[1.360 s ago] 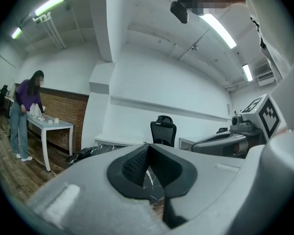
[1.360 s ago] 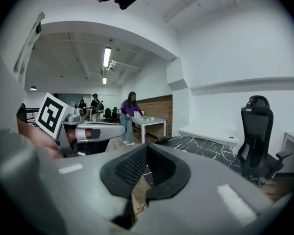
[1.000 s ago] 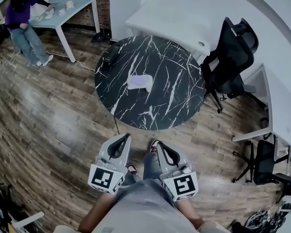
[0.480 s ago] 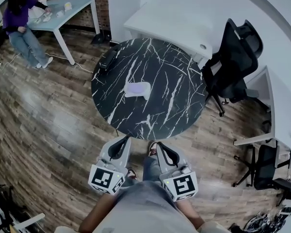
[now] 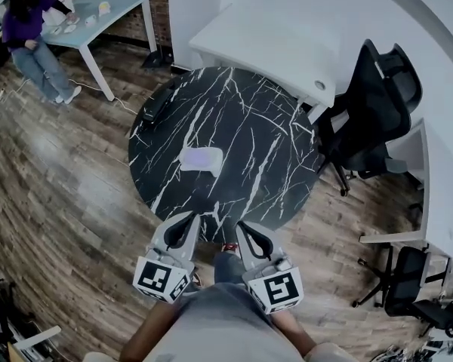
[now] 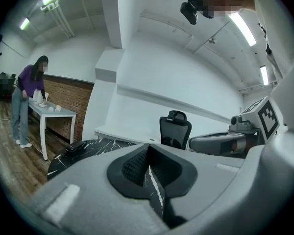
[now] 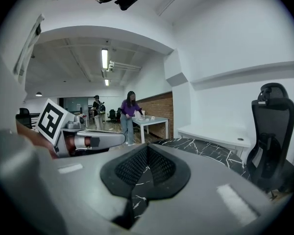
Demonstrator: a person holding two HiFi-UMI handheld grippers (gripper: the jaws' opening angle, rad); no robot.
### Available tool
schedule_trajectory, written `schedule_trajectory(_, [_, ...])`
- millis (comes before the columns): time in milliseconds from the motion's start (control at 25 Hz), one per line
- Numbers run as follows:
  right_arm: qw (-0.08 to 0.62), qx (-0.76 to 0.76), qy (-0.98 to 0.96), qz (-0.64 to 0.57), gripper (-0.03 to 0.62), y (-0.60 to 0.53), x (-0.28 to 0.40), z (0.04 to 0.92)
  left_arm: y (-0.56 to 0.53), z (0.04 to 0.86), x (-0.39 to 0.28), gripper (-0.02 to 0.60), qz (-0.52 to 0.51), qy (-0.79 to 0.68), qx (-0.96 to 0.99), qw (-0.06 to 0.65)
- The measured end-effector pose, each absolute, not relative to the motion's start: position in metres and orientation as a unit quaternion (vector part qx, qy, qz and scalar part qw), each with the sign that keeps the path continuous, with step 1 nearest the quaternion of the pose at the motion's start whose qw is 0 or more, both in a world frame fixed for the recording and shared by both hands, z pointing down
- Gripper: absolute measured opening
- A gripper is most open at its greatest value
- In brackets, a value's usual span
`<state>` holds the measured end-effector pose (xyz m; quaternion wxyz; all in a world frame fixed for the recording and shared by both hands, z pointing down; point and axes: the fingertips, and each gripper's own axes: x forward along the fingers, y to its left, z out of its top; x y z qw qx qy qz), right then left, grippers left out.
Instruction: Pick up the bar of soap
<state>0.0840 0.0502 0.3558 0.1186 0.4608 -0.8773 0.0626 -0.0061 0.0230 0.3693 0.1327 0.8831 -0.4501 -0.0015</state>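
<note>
A pale lavender bar of soap (image 5: 202,157) lies on a white dish near the middle of the round black marble table (image 5: 279,127). Both grippers are held low in the head view, just short of the table's near edge and well away from the soap. My left gripper (image 5: 190,217) has its jaws closed together with nothing between them. My right gripper (image 5: 244,228) is beside it, also shut and empty. In the left gripper view the left gripper (image 6: 148,153) points over the table (image 6: 88,148). The right gripper view shows the right gripper (image 7: 147,151) aimed across the same top (image 7: 206,148). Neither gripper view shows the soap.
A black flat device (image 5: 152,105) lies at the table's far left edge. A black office chair (image 5: 374,104) stands to the right, a white desk (image 5: 264,40) behind the table. A person (image 5: 30,29) stands at a blue table far left. Another chair (image 5: 408,270) is lower right.
The table and the soap have slid down and left in the head view as I came closer. The grippers now reach the table's near edge. Both stay shut.
</note>
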Motion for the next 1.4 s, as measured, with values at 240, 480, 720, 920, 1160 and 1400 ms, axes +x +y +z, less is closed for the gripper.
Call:
schedule_trajectory(240, [0.113,0.425,-0.896,0.063,0.002,0.005,0.102,0.350,-0.017,0.367,0.016,-0.003,-0.012,-0.479,0.865,0.149])
schedule_trajectory(480, [0.101,0.386,-0.915,0.054,0.002,-0.037,0.110,0.339,-0.044,0.366,0.028,-0.003,-0.018,-0.507,0.846,0.164])
schedule_trajectory(720, [0.099,0.350,-0.930,0.053,0.002,-0.069,0.095,0.341,-0.062,0.379,0.011,-0.003,-0.040,-0.542,0.813,0.210])
schedule_trajectory(920, [0.122,0.315,-0.940,0.056,0.002,-0.089,0.074,0.360,-0.078,0.400,-0.003,-0.003,-0.073,-0.562,0.781,0.261])
schedule_trajectory(1160, [0.170,0.279,-0.944,0.054,0.002,-0.116,0.054,0.391,-0.094,0.439,-0.006,-0.003,-0.128,-0.559,0.749,0.333])
schedule_trajectory(1400, [0.231,0.232,-0.944,0.046,0.002,-0.144,0.032,0.438,-0.111,0.475,-0.013,-0.003,-0.150,-0.560,0.718,0.384])
